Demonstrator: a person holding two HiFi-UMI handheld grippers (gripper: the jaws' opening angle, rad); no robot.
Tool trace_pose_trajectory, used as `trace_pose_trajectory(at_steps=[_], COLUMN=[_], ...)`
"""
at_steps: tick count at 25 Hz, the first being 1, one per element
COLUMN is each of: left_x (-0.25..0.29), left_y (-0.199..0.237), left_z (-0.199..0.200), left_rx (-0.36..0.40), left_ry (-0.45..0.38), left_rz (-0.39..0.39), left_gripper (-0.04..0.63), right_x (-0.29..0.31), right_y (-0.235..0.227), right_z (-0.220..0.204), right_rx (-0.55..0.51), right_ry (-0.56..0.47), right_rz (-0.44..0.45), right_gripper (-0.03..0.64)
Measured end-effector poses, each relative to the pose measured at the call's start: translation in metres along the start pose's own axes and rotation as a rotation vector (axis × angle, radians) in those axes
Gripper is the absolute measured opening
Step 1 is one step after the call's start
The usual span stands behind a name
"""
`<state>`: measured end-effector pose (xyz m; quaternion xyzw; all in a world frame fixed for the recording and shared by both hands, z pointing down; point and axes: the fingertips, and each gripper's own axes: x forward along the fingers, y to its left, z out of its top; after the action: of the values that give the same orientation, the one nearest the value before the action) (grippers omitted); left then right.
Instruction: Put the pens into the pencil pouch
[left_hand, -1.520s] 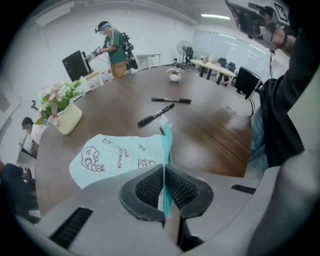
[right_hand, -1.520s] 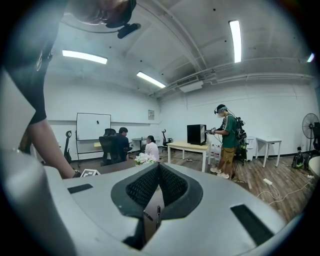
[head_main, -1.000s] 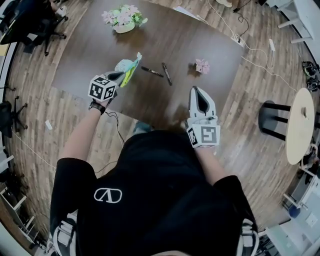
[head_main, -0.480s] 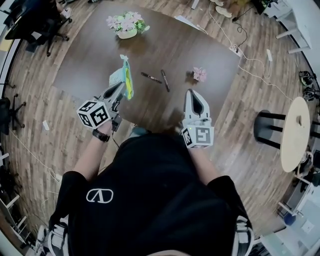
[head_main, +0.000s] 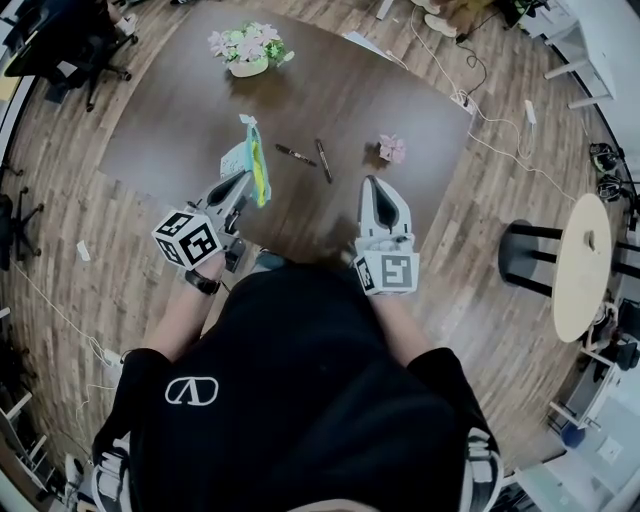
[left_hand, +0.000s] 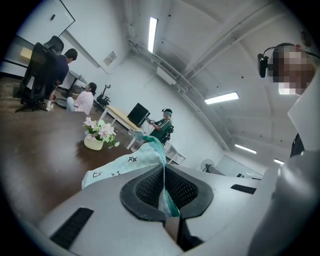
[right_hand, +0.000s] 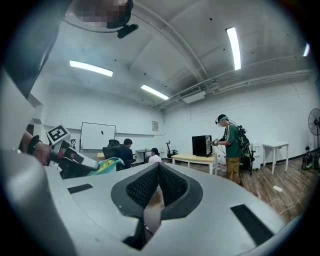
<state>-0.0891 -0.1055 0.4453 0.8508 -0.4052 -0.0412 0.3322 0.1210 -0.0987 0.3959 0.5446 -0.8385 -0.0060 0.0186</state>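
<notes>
Pencil pouch (head_main: 256, 165): teal and yellow-green fabric, held up off the table and hanging limp from one pinched edge.
Handling: probably soft, light and floppy, with a mouth that would sag shut. Best taken at the rim beside the opening.
Pens (head_main: 296, 154): two dark ones on the table just beyond the pouch. Thin and stiff, apt to roll; grip mid-barrel.
Left gripper (head_main: 240, 185): clamped on the pouch's fabric.
Right gripper (head_main: 381, 195): jaws together, nothing between them, over the table's near edge.
Table (head_main: 180, 120): dark; flower pot (head_main: 245, 50) at the far side, small pink flower (head_main: 392, 149) right of the pens.
</notes>
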Motion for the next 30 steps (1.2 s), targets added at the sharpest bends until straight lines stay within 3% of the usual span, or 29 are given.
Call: trace_pose_trajectory(at_steps=[2,3,4,12,21,30], left_x=[0.000,0.001,0.001,0.000,-0.005,-0.007], left_y=[0.001,0.001,0.001,0.001,0.004,0.014], left_z=[-0.002,-0.003,-0.003,-0.005,-0.018,-0.024], left_rx=[-0.004,-0.003,-0.001,0.006,-0.018,-0.036], left_ry=[0.002,0.004,0.006,0.004,0.006,0.003], left_rz=[-0.001,0.000,0.000,0.010,0.031,0.067], left_gripper=[0.009,0.009,0.009,0.009,0.009,0.009], right_x=[0.000,0.003,0.006,0.024,0.112,0.169], right_y=[0.002,0.004,0.006,0.005,0.001,-0.012], right_z=[0.014,0.019,0.020,0.002,-0.067,-0.205], right_rx=[-0.059,-0.086,-0.106,-0.124,-0.149,-0.080], right_ry=[-0.063,-0.089,-0.094,-0.005,0.245,0.663], right_rz=[-0.026,-0.034,-0.035,-0.025,0.022,0.079], right_gripper=[0.008,0.219,0.313,0.298,0.295,0.239])
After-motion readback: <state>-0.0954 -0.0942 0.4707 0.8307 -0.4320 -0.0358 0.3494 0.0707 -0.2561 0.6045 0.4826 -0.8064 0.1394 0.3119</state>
